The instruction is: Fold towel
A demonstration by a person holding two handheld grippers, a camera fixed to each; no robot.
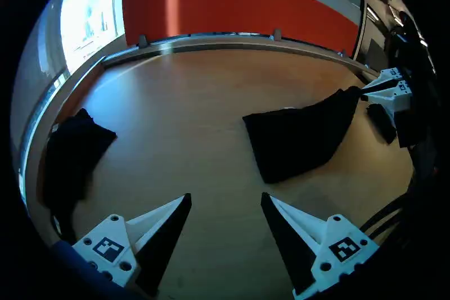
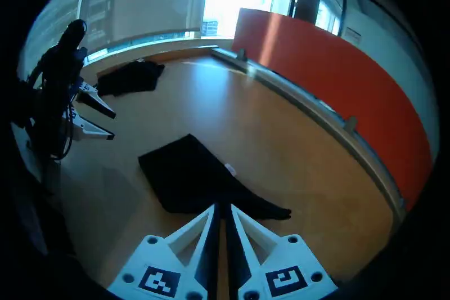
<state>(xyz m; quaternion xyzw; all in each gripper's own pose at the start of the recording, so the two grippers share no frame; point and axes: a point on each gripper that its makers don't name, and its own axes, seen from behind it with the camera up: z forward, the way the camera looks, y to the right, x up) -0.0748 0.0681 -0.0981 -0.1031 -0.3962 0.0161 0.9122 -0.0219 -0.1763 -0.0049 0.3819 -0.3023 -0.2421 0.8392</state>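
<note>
Starting the fold, the right gripper [image 2: 223, 206] pinched the black towel [image 2: 185, 179] at its six-o'clock corner; the left gripper [image 1: 225, 196], fingers spread, likely needed another corner toward three o'clock.

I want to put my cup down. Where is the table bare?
Bare wooden table lies between the crumpled dark cloth and the black towel, up to the orange divider wall. Crowded by the right gripper pinching the towel.
</note>
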